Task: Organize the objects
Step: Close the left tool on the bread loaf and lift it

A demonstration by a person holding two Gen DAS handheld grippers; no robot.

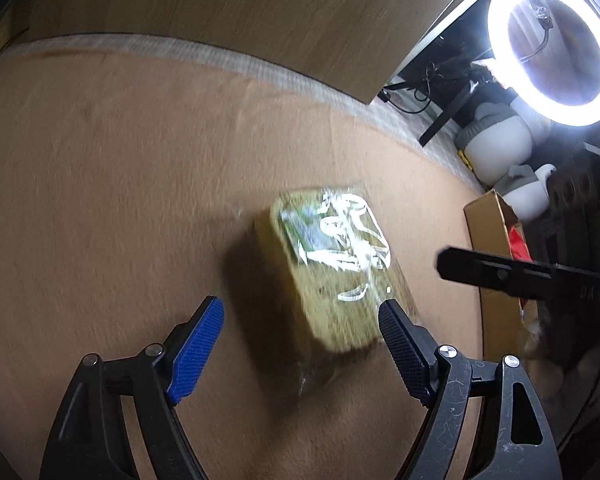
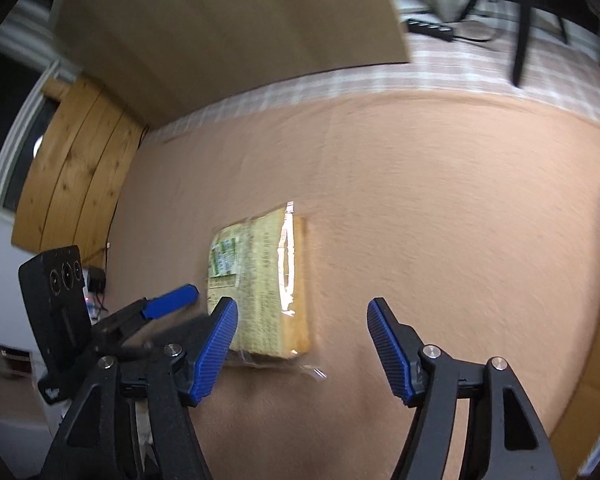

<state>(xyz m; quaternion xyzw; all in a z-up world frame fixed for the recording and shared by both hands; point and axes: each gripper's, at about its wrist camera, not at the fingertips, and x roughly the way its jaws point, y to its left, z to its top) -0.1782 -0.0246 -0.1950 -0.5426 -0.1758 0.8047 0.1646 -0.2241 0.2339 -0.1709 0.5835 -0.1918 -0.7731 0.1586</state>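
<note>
A yellow-green sponge sealed in a clear plastic wrapper (image 1: 334,268) lies flat on a tan, felt-like surface (image 1: 120,184) that fills most of both views; whether this is a counter or a floor mat cannot be told. In the left wrist view the left hand-held gripper (image 1: 302,316) has its blue-padded fingers (image 1: 198,350) spread wide apart, holding nothing, and the wrapped sponge sits just beyond and between them, closer to the right finger, whose tip overlaps the packet's near right corner in the picture; actual contact cannot be confirmed through the motion blur. Glare from a bright ring light (image 1: 554,50) at the far right streaks the wrapper. A brown board (image 1: 240,12) stands along the far edge, an open cardboard box (image 1: 496,248) sits at the right, and pale plush toys (image 1: 500,144) lie beyond it. In the right wrist view the right hand-held gripper (image 2: 302,320) is likewise spread wide and empty, with the same packet (image 2: 260,284) lying just ahead of its left finger, a printed label facing up. The left hand-held gripper (image 2: 172,300) shows there at the near left, one blue finger reaching toward the packet's left side, its black camera housing (image 2: 56,292) behind it. Wooden panels (image 2: 76,172) stand at the far left, and a pale checked cloth (image 2: 440,68) borders the tan surface's far side.
</note>
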